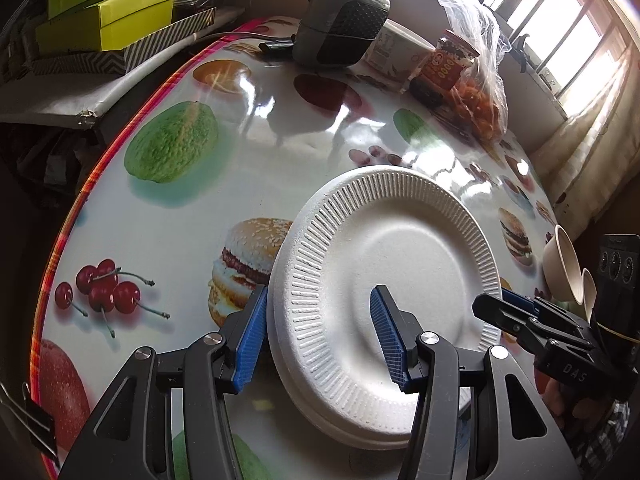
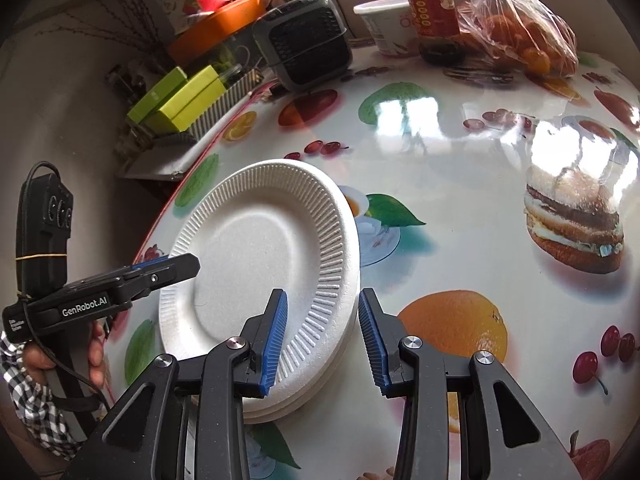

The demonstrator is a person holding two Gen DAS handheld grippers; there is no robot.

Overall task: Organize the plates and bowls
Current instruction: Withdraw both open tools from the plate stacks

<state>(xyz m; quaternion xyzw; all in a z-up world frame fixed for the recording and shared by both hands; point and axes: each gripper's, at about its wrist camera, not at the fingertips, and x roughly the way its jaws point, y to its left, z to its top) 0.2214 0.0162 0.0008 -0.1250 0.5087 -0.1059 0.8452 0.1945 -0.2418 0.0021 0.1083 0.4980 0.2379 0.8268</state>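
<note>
A stack of white foam plates point(image 1: 400, 264) point(image 2: 256, 248) lies near the edge of the food-print table point(image 1: 280, 160). My left gripper point(image 1: 320, 296) straddles the stack's left rim, with one blue pad against the outer edge and the other over the plate's well. On the opposite rim my right gripper point(image 2: 323, 296) is set the same way. Each gripper shows in the other's view: the right gripper point(image 1: 492, 304) and the left gripper point(image 2: 180, 266). Both look shut on the stack. Two cream bowls point(image 1: 562, 268) sit tilted behind the right gripper.
At the far side of the table stand a black fan heater point(image 2: 308, 44), a white cup point(image 2: 384, 24), a red-labelled jar point(image 2: 432, 4) and a bag of oranges point(image 2: 524, 36). Yellow-green boxes point(image 1: 120, 12) lie beyond the table's red edge point(image 1: 64, 240). A checked sleeve point(image 2: 20, 360) shows.
</note>
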